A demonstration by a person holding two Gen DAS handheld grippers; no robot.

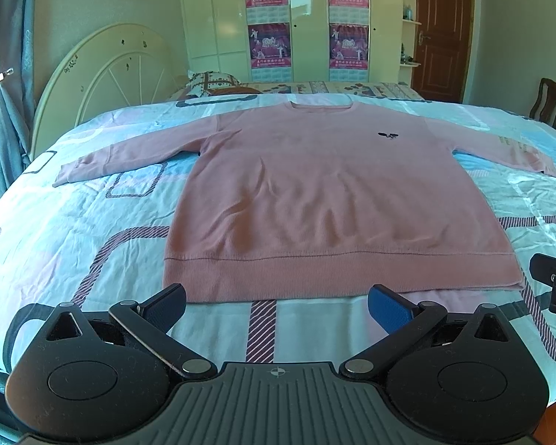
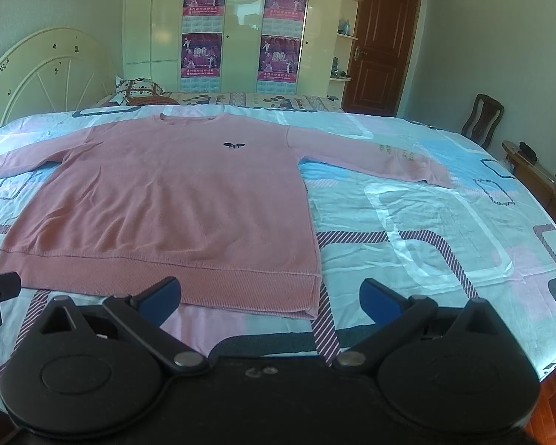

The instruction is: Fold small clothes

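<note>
Left gripper (image 1: pixel 277 302): fingers spread wide, empty, poised just short of the hem. Right gripper (image 2: pixel 270 296): likewise spread, empty, near the hem's right corner. Pink sweater (image 1: pixel 326 200): flat, face up on patterned bedsheet (image 1: pixel 74 218), both sleeves outstretched, small dark chest emblem, ribbed hem nearest; bare sheet on every side.
</note>
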